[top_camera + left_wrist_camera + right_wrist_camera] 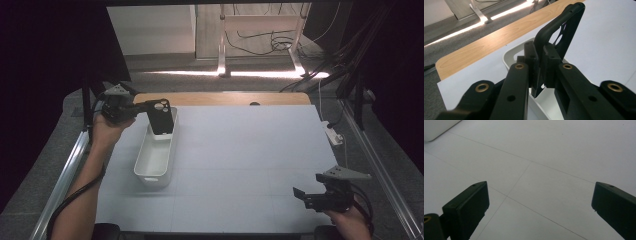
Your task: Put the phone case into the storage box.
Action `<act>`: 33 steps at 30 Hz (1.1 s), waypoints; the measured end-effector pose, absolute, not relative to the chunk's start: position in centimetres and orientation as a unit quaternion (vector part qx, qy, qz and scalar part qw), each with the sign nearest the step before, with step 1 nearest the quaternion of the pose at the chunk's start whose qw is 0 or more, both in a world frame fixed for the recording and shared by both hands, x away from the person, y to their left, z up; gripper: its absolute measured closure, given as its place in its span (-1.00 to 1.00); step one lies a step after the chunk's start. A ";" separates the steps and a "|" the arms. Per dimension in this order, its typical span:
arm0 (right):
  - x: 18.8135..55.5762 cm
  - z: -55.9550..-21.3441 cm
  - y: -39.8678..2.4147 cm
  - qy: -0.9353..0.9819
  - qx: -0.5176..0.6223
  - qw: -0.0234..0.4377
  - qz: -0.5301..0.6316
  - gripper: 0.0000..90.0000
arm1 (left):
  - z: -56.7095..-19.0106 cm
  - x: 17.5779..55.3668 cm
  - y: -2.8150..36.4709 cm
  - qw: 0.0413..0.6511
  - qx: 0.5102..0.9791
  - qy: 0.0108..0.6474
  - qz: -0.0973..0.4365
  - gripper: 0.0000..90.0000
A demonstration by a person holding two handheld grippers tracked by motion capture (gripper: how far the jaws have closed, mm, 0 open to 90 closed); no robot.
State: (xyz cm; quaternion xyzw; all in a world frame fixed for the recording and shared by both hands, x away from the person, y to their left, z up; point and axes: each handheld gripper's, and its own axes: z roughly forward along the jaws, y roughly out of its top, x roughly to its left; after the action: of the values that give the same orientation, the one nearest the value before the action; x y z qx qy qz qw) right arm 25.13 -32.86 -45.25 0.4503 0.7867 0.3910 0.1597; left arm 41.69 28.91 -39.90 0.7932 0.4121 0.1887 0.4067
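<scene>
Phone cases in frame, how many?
1. A black phone case, clamped in the left gripper, held upright over the far end of the white bin. Any others inside the bin aren't visible.

Gripper (539, 65) clamps black phone case (564, 30) upright above white bin (510, 56).

Grey carpet floor (170, 65), bright light strip (260, 73), white cabinet (150, 30), loose cables (260, 42), dark surroundings.

White bin (156, 155) with a phone case (161, 116) over its far end blocks table's (250, 150) left; rest open.
</scene>
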 end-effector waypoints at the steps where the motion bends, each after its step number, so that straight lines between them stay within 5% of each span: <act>1: 25.1 -45.3 -32.9 0.787 0.450 0.160 0.391 -0.97 | -39.9 41.9 28.9 0.407 0.793 0.412 0.190 0.86; 33: 25.1 -45.3 -33.0 0.785 0.452 0.157 0.394 -0.96 | -41.3 45.6 28.4 0.401 0.793 0.404 0.217 0.86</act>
State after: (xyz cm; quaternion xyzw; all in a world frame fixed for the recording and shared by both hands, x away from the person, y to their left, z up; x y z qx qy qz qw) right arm 25.13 -33.00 -45.26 0.4518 0.7847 0.3943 0.1566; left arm 45.64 28.43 -41.34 0.7933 0.4042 0.2167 0.4005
